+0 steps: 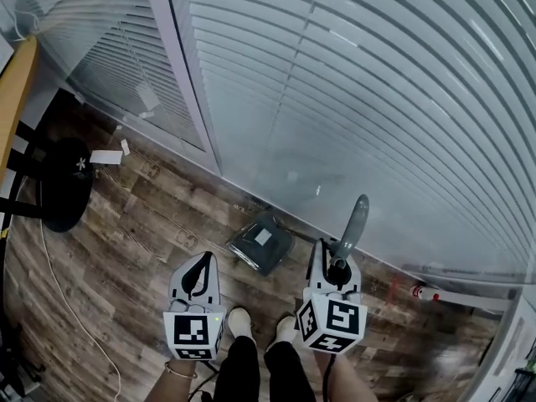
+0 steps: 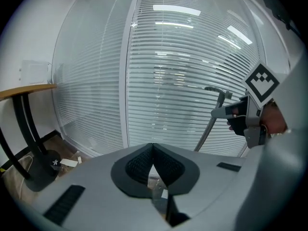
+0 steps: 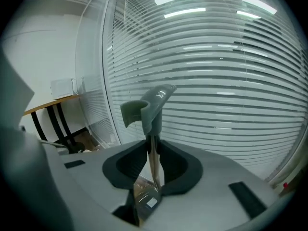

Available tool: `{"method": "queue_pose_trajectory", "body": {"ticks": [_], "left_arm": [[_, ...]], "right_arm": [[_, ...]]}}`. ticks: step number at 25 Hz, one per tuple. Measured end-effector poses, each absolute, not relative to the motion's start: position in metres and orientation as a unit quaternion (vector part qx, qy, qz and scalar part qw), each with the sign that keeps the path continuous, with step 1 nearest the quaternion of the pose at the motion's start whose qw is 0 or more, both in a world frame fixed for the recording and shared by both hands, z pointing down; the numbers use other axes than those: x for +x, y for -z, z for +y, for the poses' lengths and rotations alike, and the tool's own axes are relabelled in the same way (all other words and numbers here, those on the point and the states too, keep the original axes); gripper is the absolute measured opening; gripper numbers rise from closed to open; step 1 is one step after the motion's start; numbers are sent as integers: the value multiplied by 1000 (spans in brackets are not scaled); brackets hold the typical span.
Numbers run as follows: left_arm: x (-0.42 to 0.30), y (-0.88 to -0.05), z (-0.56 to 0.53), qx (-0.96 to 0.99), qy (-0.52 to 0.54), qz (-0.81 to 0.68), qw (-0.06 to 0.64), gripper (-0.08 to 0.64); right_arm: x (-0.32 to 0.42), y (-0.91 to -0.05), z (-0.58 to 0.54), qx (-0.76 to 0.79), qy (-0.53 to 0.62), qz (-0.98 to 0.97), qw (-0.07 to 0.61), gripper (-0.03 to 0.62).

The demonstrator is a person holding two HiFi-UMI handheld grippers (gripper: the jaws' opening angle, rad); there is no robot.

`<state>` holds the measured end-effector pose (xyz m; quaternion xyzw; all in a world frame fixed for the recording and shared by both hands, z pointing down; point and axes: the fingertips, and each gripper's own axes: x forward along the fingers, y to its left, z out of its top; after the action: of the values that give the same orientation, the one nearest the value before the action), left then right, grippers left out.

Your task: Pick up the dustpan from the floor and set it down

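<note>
Both jaws of the right gripper are clamping the thin shaft of the grey long-handled plastic dustpan. Its long axis is running upright through them, and the pan is sitting below on the brown wooden floor. The left gripper jaws are touching together, empty.

Both point a bit downward, side by side. Left gripper has its jaws pressed together, empty — right gripper is clamped on the dustpan handle.

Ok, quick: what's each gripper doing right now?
Left gripper: closed, nothing in it.
Right gripper: closed on the dustpan handle.
</note>
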<state>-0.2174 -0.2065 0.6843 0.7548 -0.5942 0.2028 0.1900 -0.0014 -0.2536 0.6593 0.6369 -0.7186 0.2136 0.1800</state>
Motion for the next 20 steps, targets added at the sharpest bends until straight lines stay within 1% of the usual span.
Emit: {"method": "queue_pose_trajectory", "body": {"ticks": [7, 11, 20], "left_arm": [[-212, -635, -211, 753, -178, -606, 186, 17], [-206, -587, -217, 760, -155, -609, 170, 17], [-195, -469, -219, 769, -111, -615, 133, 17]], "right_arm": [[-6, -604, -245, 619, -200, -738, 176, 99], [-7, -558, -248, 615, -187, -750, 155, 98], [-22, -450, -244, 600, -155, -773, 135, 97]]}}
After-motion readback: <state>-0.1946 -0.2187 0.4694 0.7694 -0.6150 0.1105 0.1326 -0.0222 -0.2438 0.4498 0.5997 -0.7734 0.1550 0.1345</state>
